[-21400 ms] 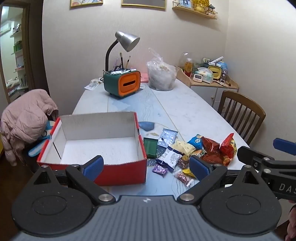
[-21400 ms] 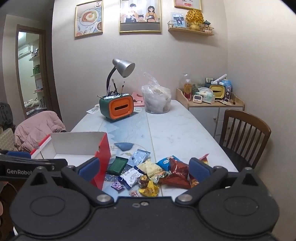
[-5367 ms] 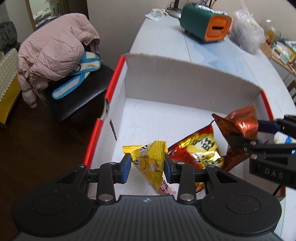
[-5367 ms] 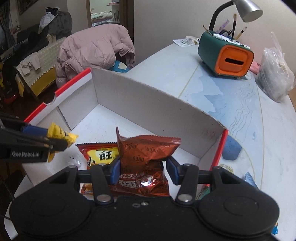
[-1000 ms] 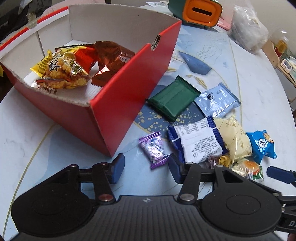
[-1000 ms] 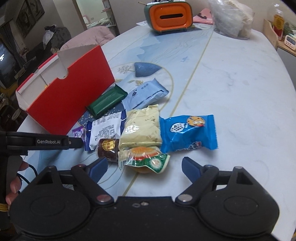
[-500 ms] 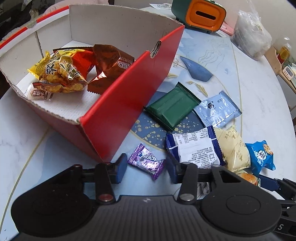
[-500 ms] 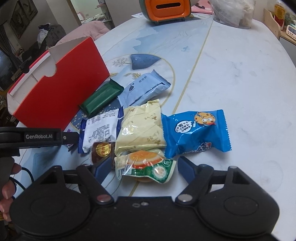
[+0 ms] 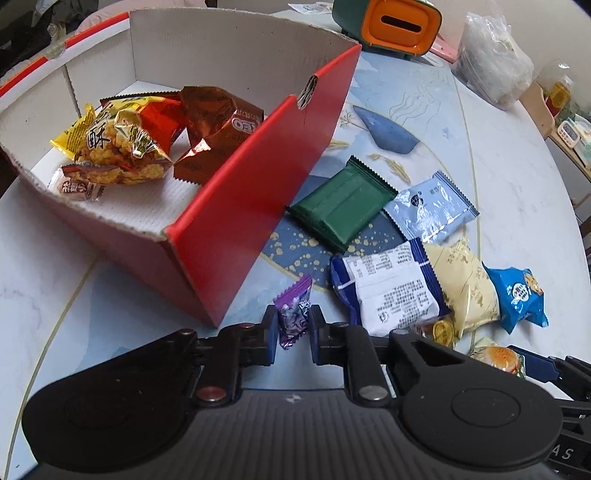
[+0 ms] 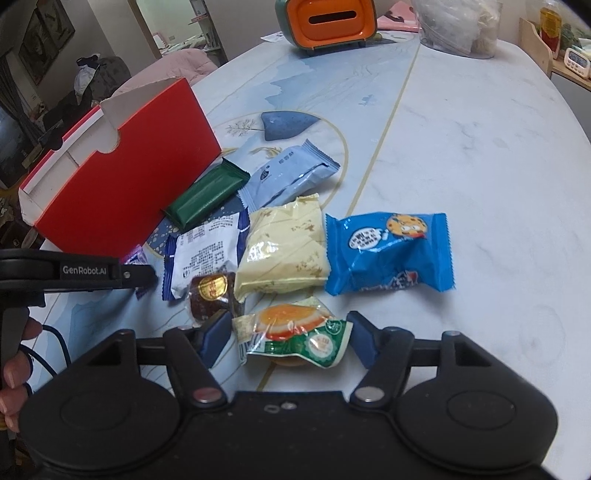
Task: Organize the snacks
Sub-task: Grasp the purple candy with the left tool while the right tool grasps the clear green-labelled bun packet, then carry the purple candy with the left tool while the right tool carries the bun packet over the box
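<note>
My left gripper [image 9: 292, 335] is shut on a small purple candy [image 9: 293, 314] just in front of the red box's near corner [image 9: 236, 229]. The box holds several snack bags, among them a copper Oreo bag [image 9: 218, 122] and a yellow crispy bag [image 9: 118, 147]. My right gripper [image 10: 290, 341] is open, its blue pads either side of a green and orange packet [image 10: 295, 334] on the table. Loose snacks lie beside the box: a green bar [image 9: 341, 205], a pale blue pack [image 9: 430, 205], a white and blue pack [image 9: 388, 291], a cream pack [image 10: 284, 245] and a blue cookie bag [image 10: 388, 253].
A small brown and gold sweet [image 10: 212, 291] lies left of the right gripper. An orange and green tissue box [image 10: 327, 20] and a clear plastic bag [image 9: 493, 55] stand at the table's far end. A pink jacket [image 10: 173, 68] hangs beyond the box.
My left gripper has closed on the purple candy, which now stands upright between the pads. My right gripper has moved forward around the green and orange packet and narrowed a little.
</note>
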A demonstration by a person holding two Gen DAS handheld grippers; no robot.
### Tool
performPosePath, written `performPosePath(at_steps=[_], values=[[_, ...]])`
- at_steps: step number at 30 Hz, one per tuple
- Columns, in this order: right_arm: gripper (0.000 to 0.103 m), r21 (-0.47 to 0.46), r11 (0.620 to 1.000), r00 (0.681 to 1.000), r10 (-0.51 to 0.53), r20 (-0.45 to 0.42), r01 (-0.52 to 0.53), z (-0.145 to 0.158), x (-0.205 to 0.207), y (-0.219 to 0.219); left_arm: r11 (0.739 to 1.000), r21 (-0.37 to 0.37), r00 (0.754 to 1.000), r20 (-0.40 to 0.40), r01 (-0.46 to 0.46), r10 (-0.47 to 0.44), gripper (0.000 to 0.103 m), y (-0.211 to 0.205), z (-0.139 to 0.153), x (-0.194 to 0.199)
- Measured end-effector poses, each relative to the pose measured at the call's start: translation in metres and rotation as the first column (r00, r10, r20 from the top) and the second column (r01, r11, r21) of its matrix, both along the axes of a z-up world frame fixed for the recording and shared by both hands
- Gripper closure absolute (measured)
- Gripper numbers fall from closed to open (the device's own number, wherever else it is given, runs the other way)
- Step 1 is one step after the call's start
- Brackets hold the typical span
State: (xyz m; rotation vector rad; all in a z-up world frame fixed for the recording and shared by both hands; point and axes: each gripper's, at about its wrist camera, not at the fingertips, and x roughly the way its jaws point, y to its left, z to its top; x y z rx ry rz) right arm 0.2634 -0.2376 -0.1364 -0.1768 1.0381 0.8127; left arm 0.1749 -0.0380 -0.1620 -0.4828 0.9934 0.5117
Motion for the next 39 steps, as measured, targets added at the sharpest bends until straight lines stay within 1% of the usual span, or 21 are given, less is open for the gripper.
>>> performPosePath(at_steps=[11,16,21,30,39], values=[[0.036,0.006,0.999,0.999,-0.036,-0.009,0.036,0.010,-0.021,-0.021,1.000,-0.001,1.000,-0.002,0.028,-0.028,0.089,0.000,0.008,-0.022],[0.036,0.016,0.999,0.999,-0.035,0.017,0.035,0.025,-0.036,-0.024,0.998,0.002,0.998,0.012,0.066,-0.066,0.089,-0.004,0.022,-0.033],[0.036,0.027,0.999,0.998,-0.030,0.051,0.029,0.045,-0.050,-0.025,0.996,-0.014,0.996,0.024,0.088,-0.088,0.089,-0.002,0.038,-0.044],[0.036,0.051,0.998,0.994,-0.026,0.110,0.020,0.079,-0.070,-0.010,0.995,-0.020,0.992,0.081,0.101,-0.099,0.088,0.016,0.072,-0.064],[0.036,0.084,0.996,0.988,-0.014,0.155,0.001,0.106,-0.082,0.030,0.993,-0.014,0.985,0.129,0.116,-0.114,0.088,0.051,0.103,-0.078]])
